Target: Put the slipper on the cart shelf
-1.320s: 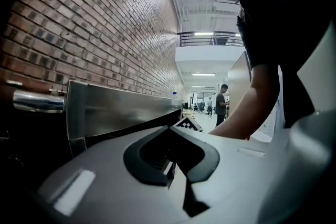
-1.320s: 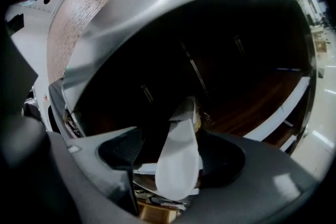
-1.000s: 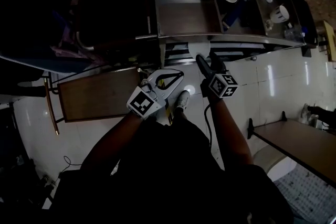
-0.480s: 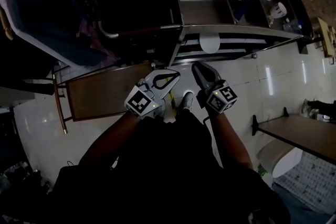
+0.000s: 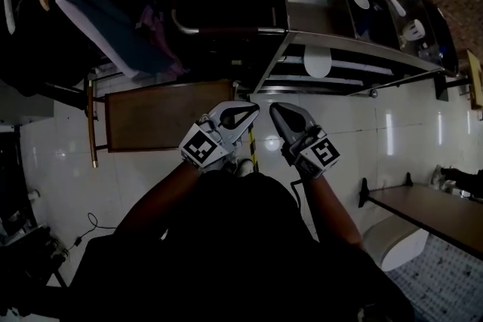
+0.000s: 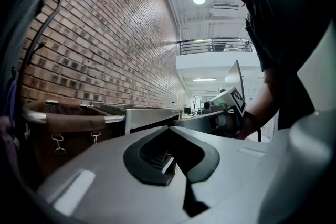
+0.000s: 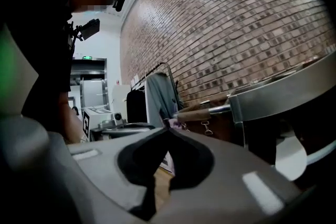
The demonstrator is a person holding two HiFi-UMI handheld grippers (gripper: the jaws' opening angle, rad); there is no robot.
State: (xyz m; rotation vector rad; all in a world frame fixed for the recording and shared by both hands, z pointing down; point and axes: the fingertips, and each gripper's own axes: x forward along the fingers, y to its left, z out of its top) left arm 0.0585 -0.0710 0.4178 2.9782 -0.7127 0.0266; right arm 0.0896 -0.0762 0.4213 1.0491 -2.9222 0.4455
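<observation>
A white slipper (image 5: 318,62) lies on the lower shelf of the steel cart (image 5: 355,45) at the upper right; in the right gripper view the slipper (image 7: 292,157) shows pale under the cart's top. Both grippers hover side by side over the floor, short of the cart. My left gripper (image 5: 250,110) (image 6: 170,129) is shut and holds nothing. My right gripper (image 5: 275,111) (image 7: 168,131) has just been closing; it is shut now with nothing between its jaws.
A low wooden table (image 5: 162,115) stands left of the grippers. Behind it are a clothes rack with hanging garments (image 5: 98,4) and a brown hamper with a metal rim (image 5: 219,4). A bench (image 5: 430,211) is at the right, and a cable (image 5: 90,226) lies on the tiled floor.
Both grippers drew back from the cart toward the person. The right gripper's jaws, open by the cart shelf before, have shut. The slipper stays on the shelf.
</observation>
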